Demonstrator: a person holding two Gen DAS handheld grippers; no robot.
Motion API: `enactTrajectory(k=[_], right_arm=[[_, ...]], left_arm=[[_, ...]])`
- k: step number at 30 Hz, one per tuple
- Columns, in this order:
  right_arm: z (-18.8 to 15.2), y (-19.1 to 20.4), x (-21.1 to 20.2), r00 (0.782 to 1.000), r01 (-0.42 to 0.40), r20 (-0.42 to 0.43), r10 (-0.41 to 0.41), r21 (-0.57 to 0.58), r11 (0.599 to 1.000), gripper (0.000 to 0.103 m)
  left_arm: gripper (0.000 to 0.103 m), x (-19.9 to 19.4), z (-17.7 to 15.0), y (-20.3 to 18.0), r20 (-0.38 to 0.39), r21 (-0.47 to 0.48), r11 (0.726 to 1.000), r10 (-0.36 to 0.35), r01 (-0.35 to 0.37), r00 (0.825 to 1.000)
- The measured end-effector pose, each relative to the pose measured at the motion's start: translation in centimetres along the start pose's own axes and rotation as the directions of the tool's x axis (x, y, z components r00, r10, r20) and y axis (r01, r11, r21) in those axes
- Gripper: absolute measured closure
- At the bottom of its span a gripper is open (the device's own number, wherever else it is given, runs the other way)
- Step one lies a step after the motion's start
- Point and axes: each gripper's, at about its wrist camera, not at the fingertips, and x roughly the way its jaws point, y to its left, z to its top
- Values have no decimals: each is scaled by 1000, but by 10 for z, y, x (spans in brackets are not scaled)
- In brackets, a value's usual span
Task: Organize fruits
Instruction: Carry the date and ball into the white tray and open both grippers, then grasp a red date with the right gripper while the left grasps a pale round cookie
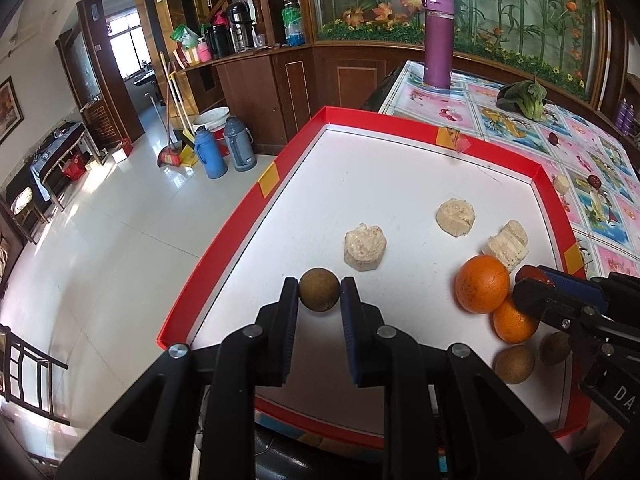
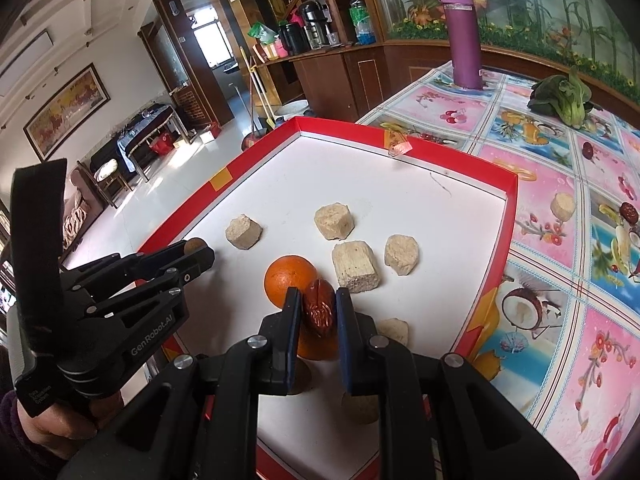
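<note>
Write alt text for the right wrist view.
The right tool grips a wrinkled red date above two oranges in a red-rimmed white tray scattered with pale beige chunks. The left tool enters at left, holding a small brown round fruit.

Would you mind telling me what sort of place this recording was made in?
It looks like the living or dining area of a home. A table with a fruit-print cloth carries the red-rimmed tray, thermos flasks and a broom stand on the tiled floor, and a wooden staircase rises behind the cabinet.
</note>
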Motion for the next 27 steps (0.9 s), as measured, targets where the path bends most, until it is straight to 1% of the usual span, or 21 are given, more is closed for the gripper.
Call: enactTrajectory(k=[2,3,4,5,6,7,9,10,12,13,16,18,21,22,27], right_arm=[[1,-2,-2,1000,-9,-3,9,14,1000,87],[1,-3,-3,1000,-14,-3,14,22,1000,83],[2,-5,-4,1000,-22,-3,22,30,999,77],[3,-7,-7,1000,-29,4,29,38,999,75],[4,-9,-11,999,-28,19,27,42,999,72],[4,-11,-15,999,-28,32,27,46,999,72],[7,-16,-20,998,-32,51,29,53,998,72],[8,-19,-24,998,-24,64,21,58,998,71],[9,-29,-32,996,4,85,-9,61,998,70],[8,-35,-36,995,23,95,-30,66,998,70],[4,-67,-51,989,80,114,-93,112,990,70],[0,-92,-60,984,113,117,-133,163,980,70],[-5,-126,-73,977,151,113,-181,235,960,70],[-8,-141,-80,970,177,114,-213,264,948,70],[-9,-184,-98,950,246,107,-295,327,912,70]], left_arm=[[80,1,-1,1,-5,-3,1000,6,-6,1000],[80,1,-2,2,-9,-5,1000,7,-7,1000],[79,2,-2,3,-14,-7,1000,8,-8,1000],[79,3,-3,4,-18,-11,1000,8,-8,1000],[76,3,-3,4,-21,-14,1000,9,-9,1000],[68,3,-3,5,-23,-15,1000,13,-13,1000],[58,2,-3,5,-20,-15,1000,16,-17,1000],[56,1,-2,5,-17,-15,1000,17,-17,1000],[54,-2,-1,4,-10,-13,1000,14,-14,1000],[49,-5,1,3,-5,-11,1000,11,-11,1000],[39,-13,4,-2,19,1,1000,3,-3,1000],[36,-20,8,-9,30,15,1000,-21,20,999],[35,-27,16,-26,46,57,997,-62,59,997],[34,-29,18,-33,52,75,995,-73,69,996],[33,-35,37,-73,58,155,978,-148,138,987]])
